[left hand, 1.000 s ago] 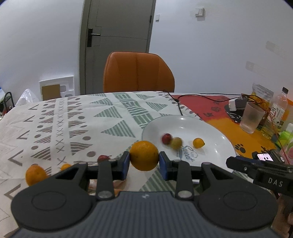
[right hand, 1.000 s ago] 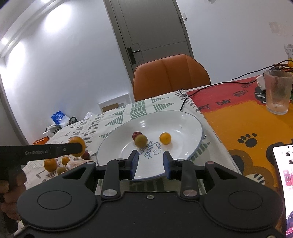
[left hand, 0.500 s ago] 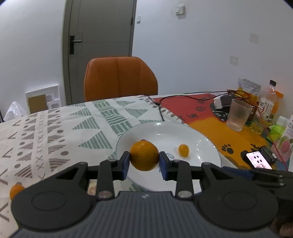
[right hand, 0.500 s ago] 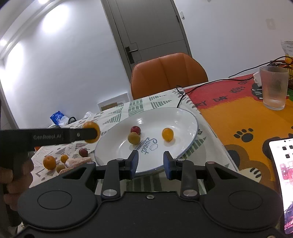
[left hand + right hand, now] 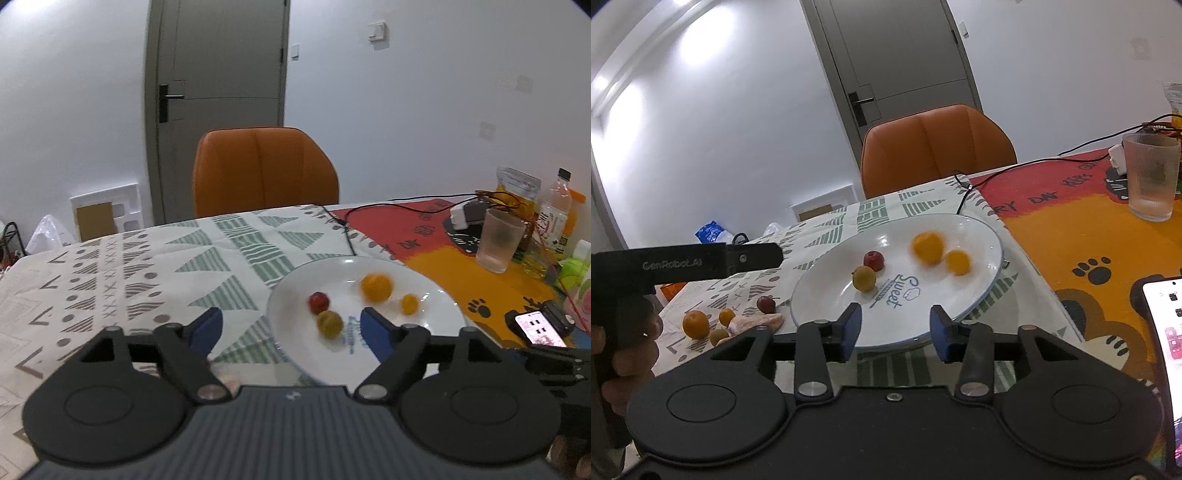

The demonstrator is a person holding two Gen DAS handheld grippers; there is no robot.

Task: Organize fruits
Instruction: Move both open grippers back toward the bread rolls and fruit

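Round glossy white ceramic plate (image 5: 979,236) with blue script, frame centre, on a matte cloth printed with green triangles (image 5: 207,258). On the plate: a blurred round orange (image 5: 927,247), a smaller smooth orange fruit (image 5: 957,262), a shiny red fruit (image 5: 874,260), a dull yellow-green fruit (image 5: 864,279). Left gripper (image 5: 291,328), black plastic with blue pads: jaws just opened wide, nothing between them. Right gripper (image 5: 894,332): jaws just opening, parted, empty, over the plate's near rim. Loose fruits (image 5: 696,324) lie on the cloth, lower left. Ribbed frosted glass (image 5: 1150,177), upper right.
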